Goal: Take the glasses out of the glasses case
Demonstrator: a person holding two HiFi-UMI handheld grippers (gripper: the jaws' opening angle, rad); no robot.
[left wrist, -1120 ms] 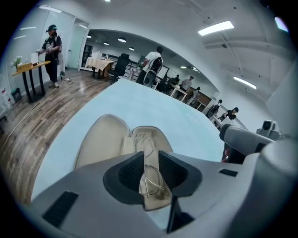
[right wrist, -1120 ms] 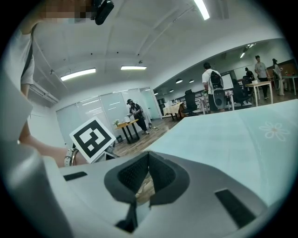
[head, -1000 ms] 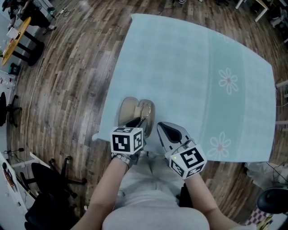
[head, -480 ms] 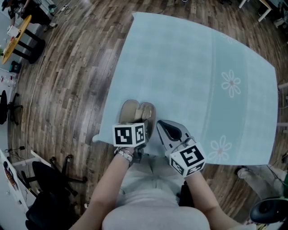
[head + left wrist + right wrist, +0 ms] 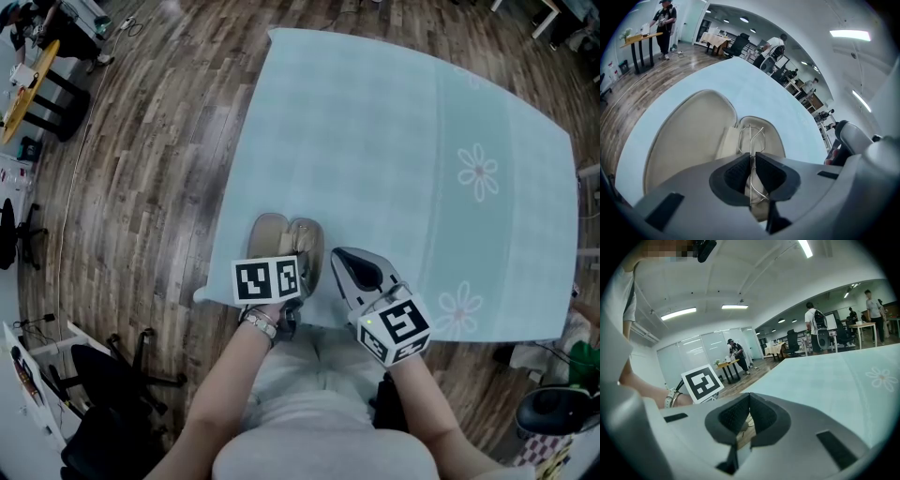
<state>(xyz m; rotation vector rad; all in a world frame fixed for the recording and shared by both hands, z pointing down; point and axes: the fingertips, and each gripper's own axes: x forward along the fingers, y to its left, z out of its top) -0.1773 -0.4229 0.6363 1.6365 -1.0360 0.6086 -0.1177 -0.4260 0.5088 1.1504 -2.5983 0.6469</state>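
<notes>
A beige glasses case [image 5: 273, 234] lies open near the front edge of the table. In the left gripper view its lid [image 5: 689, 136] stands to the left and thin wire-framed glasses [image 5: 751, 135] rest in the tray. My left gripper [image 5: 751, 161] reaches down into the case; its jaws are closing and the dark pads pinch the glasses' wire frame between them. In the head view the left gripper [image 5: 291, 265] sits over the case, mostly under its marker cube. My right gripper [image 5: 343, 259] rests just right of the case, shut [image 5: 750, 398] with nothing between its pads.
A light blue cloth with printed flowers [image 5: 478, 172] covers the table [image 5: 375, 141]. Wooden floor surrounds it, with black chairs [image 5: 103, 412] at lower left. Several people and desks [image 5: 815, 329] stand far off in the room.
The left gripper's marker cube has rolled to face the camera more squarely, staying over the case. The right gripper has kept its place.
</notes>
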